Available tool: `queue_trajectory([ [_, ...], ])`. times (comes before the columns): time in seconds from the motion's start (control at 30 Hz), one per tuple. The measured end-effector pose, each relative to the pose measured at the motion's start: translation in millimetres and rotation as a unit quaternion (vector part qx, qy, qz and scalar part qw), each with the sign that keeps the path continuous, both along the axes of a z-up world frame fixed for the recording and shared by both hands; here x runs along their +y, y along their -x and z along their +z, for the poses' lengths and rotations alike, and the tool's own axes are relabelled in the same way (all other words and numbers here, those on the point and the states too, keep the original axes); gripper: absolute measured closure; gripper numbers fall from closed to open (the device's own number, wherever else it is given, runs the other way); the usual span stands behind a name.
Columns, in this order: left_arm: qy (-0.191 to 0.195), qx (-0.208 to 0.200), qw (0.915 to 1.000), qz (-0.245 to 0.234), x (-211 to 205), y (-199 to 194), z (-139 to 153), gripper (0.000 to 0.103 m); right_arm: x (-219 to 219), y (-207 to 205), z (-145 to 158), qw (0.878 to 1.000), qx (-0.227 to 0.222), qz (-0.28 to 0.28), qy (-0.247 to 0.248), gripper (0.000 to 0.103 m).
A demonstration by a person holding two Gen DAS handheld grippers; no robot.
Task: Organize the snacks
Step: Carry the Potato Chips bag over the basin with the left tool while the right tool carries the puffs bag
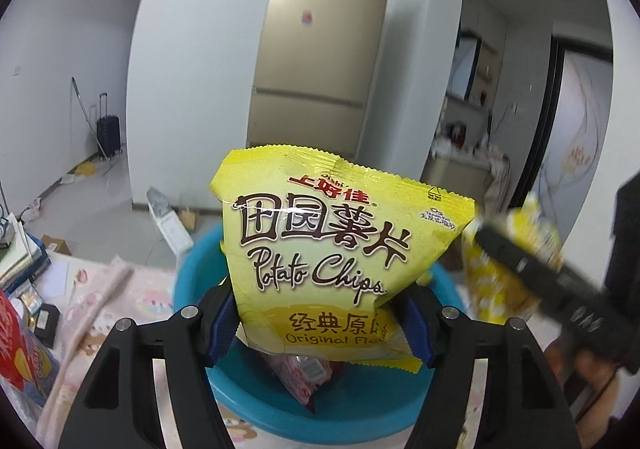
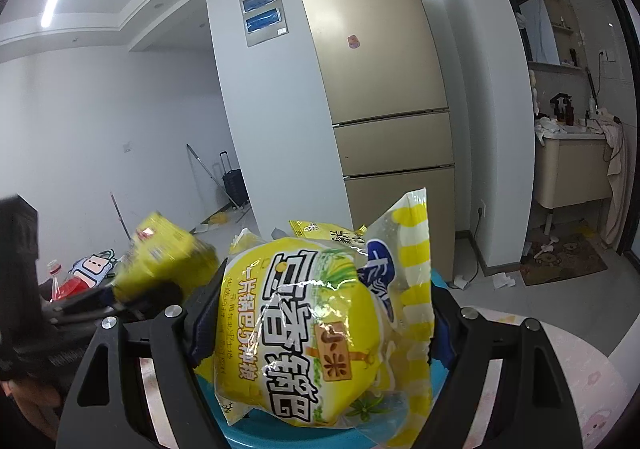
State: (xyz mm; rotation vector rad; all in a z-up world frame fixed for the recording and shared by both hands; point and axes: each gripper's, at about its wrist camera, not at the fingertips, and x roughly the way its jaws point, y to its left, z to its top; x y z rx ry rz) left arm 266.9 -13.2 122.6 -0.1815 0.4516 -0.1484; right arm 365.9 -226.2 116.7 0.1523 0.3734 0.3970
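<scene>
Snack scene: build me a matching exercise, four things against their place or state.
Things:
1. potato chips bag
2. yellow-striped snack bag
3. pink packet
4. blue basin

Places or states:
A. lying inside the basin
B. clamped in the right gripper
C. on the patterned cloth, below both grippers
D. clamped in the left gripper

Pairs: 1-D, 2-B, 3-A, 4-C
</scene>
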Motion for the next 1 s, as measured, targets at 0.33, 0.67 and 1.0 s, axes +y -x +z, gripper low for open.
queue_trajectory([
  [0.33,-0.012,0.087,0.9955,0.035,-4,-92,32,0.032,-5,-12,-7,1.000,0.021,0.001,-0.016,0.023],
  [0.67,-0.080,0.198,0.9692,0.122,-6,-194,-13,0.032,-16,-19,-10,0.998,0.034,0.017,-0.058,0.023],
  [1.0,-0.038,0.184,0.9799,0.068,-13,-187,-12,0.000,-22,-19,-12,0.996,0.039,0.021,-0.072,0.023],
])
